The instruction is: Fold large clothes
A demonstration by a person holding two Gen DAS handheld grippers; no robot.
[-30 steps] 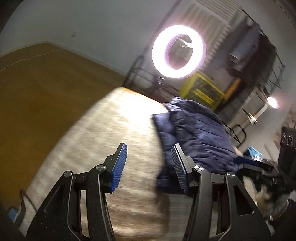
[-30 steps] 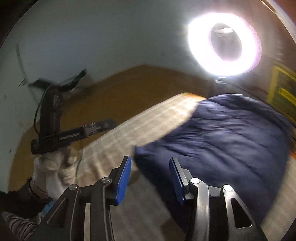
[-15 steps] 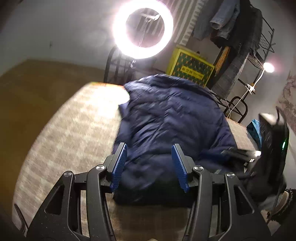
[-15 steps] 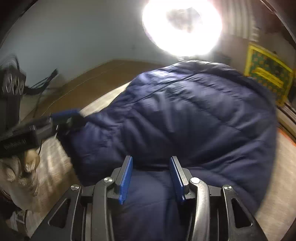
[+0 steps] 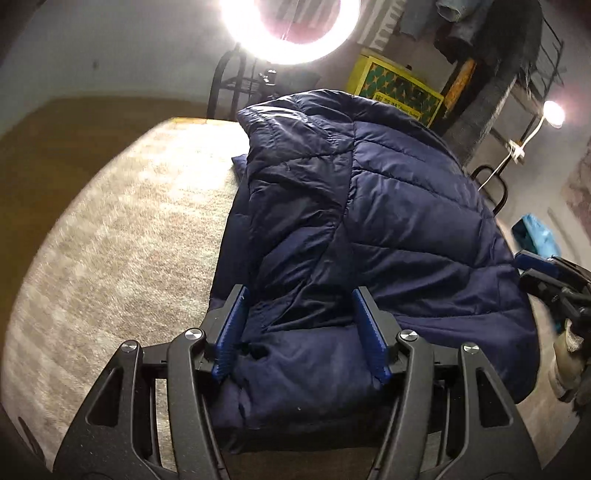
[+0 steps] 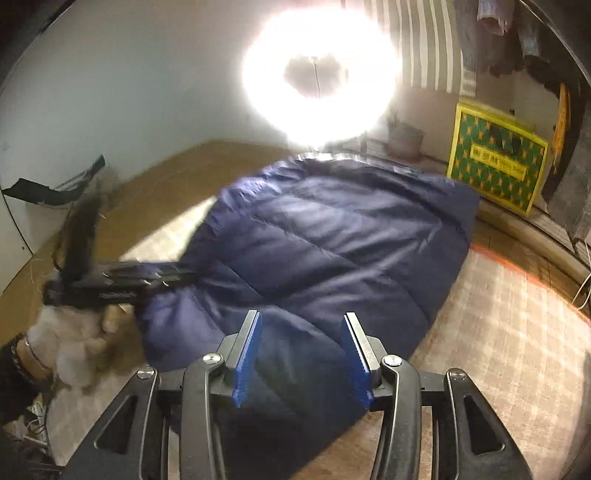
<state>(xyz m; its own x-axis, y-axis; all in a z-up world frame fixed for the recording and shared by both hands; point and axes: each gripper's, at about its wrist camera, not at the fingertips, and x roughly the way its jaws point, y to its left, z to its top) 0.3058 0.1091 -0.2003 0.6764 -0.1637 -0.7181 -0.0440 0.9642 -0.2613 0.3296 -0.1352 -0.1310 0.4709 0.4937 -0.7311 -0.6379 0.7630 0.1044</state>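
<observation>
A navy quilted puffer jacket lies partly folded on a beige checked cloth. My left gripper is open, its blue pads either side of the jacket's near left edge, with fabric between them. My right gripper is open just above the jacket's near end. The right gripper also shows at the right edge of the left wrist view. The left gripper shows blurred at the jacket's left side in the right wrist view.
The beige checked cloth covers the table. A bright ring light stands behind it. A yellow-green box and a rack of hanging clothes are at the back right. Brown floor lies to the left.
Both grippers have swung in from the sides over the jacket. The left one now straddles its near left edge; the right one hovers over its near end. Both stay open.
</observation>
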